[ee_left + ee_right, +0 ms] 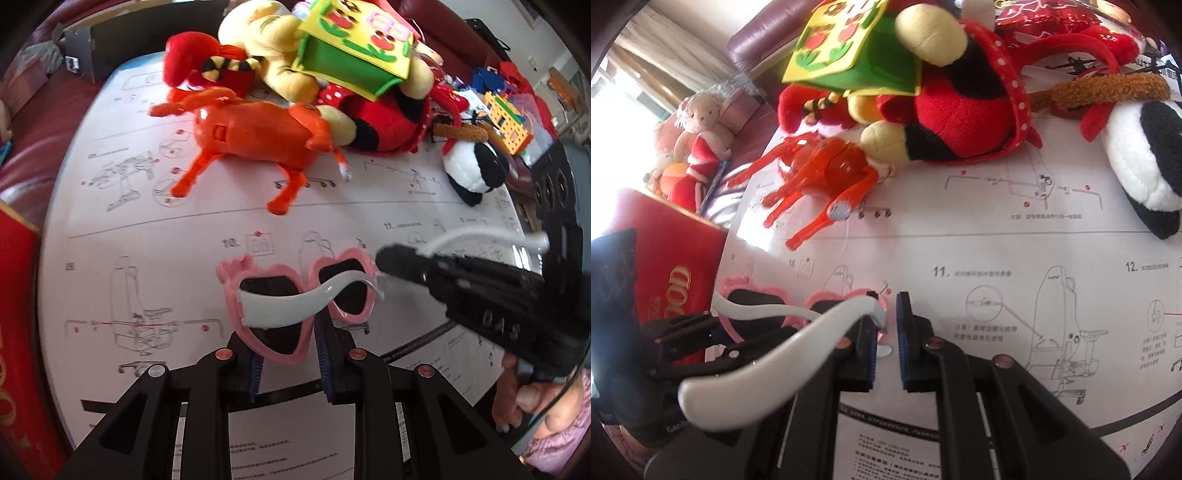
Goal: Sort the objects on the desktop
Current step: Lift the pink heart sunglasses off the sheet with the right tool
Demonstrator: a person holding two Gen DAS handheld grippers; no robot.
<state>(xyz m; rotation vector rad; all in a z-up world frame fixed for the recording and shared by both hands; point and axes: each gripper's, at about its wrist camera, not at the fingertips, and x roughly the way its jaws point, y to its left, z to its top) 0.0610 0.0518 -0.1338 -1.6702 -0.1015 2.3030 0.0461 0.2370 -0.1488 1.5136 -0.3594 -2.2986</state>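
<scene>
Heart-shaped pink sunglasses point(295, 295) are seen in the left wrist view held above a white instruction sheet point(147, 240) that covers the table. One lens frame sits between the blue pads of the left gripper point(290, 363), whose jaws are set narrow and clamped on that frame. A white temple arm point(295, 299) is folded across the front of the lenses. At the right edge of the frames the black right gripper point(391, 258) is met, with the second white temple arm curving over it; a hand point(524, 391) with a pink sleeve is seen on its handle. Farther back an orange plastic horse point(255, 144) lies on its side, behind it a heap of plush toys, a green and yellow foam box point(351, 48) and a black and white panda plush point(472, 170). A red box point(18, 332) stands at the left edge.

In the right wrist view the sunglasses point(798, 306) are found left of the right gripper point(886, 343), with the hinge end of the frame reaching between its blue pads. The jaws are nearly together; whether the pads actually press on the hinge cannot be told. One white temple arm point(775, 354) sweeps out toward the camera, unfolded. The left gripper point(683, 332) is visible low on the left, in front of the red box point(676, 258). The orange horse point(820, 173) and the panda plush point(1145, 162) lie beyond on the sheet point(997, 240).
</scene>
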